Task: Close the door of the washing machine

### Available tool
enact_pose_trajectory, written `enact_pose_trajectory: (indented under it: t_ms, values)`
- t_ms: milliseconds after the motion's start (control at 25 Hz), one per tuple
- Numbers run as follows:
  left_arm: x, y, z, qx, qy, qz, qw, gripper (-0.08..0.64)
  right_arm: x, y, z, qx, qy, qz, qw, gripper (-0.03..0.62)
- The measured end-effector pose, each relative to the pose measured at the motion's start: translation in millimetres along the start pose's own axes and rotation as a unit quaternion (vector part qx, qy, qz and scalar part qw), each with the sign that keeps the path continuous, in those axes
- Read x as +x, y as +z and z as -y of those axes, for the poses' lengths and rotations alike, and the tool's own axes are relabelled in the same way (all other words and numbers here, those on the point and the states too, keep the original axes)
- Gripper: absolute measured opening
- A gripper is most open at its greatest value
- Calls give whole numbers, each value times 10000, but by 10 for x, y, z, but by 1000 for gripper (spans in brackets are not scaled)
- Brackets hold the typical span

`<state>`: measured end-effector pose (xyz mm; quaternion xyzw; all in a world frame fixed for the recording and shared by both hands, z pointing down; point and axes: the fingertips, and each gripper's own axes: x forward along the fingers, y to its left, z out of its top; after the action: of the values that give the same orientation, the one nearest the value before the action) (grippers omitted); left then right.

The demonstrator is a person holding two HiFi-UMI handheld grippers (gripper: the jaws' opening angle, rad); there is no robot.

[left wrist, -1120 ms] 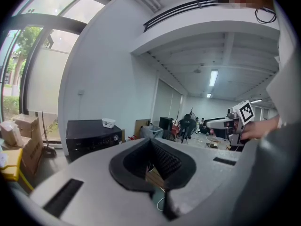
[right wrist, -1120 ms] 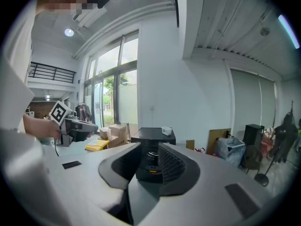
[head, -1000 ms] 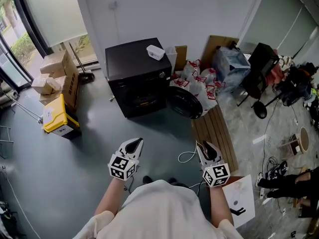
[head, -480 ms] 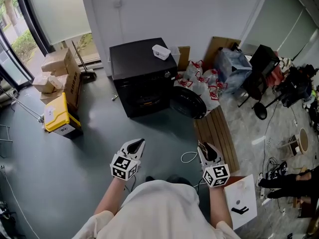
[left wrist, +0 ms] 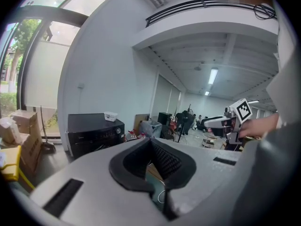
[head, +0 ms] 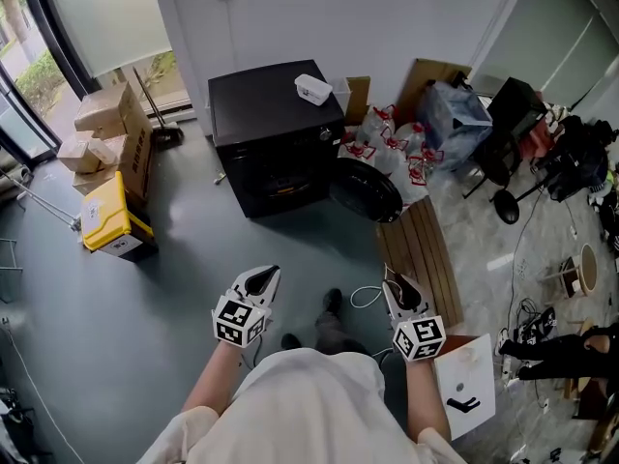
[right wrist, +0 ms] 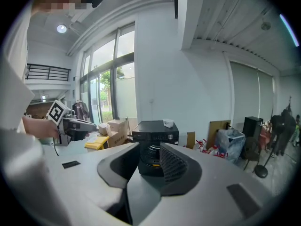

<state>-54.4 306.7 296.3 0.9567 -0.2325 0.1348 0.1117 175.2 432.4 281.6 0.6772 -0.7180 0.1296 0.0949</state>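
The black washing machine (head: pixel 274 129) stands against the far wall, and its round door (head: pixel 366 189) hangs open to the right of its front. A small white tub (head: pixel 312 89) rests on top of it. My left gripper (head: pixel 259 280) and right gripper (head: pixel 401 291) are held side by side in front of me, well short of the machine. Both are open with nothing between their jaws. In the right gripper view the machine (right wrist: pixel 155 134) shows straight ahead between the jaws of the right gripper (right wrist: pixel 149 161). In the left gripper view the machine (left wrist: pixel 91 132) sits off to the left of the left gripper (left wrist: pixel 151 160).
Cardboard boxes (head: pixel 104 129) and a yellow case (head: pixel 108 222) lie at the left. Red-and-white bags (head: pixel 392 148), a wooden slatted board (head: pixel 418 251), a black chair (head: pixel 511 129) and clutter fill the right. A white cable (head: pixel 366 298) loops on the floor by my feet (head: pixel 329 319).
A foot has stepped forward into view between the grippers, and the machine sits a little higher in the head view. Both grippers keep their pose and stay open.
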Motion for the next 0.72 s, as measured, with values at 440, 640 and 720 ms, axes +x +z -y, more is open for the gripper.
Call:
enact_pose_trajectory:
  t_ms: [440, 640, 720]
  values:
    - [889, 203, -333, -98, 109, -140, 9998, 9, 868, 37, 748, 191, 236, -224, 9993, 149]
    - [1432, 275, -516, -149, 174, -324, 9992, 9, 1330, 19, 1196, 273, 375, -418, 9980, 149]
    - [1658, 293, -568, -156, 211, -408, 9988, 9, 1506, -7, 1394, 291, 447, -500, 9973, 149]
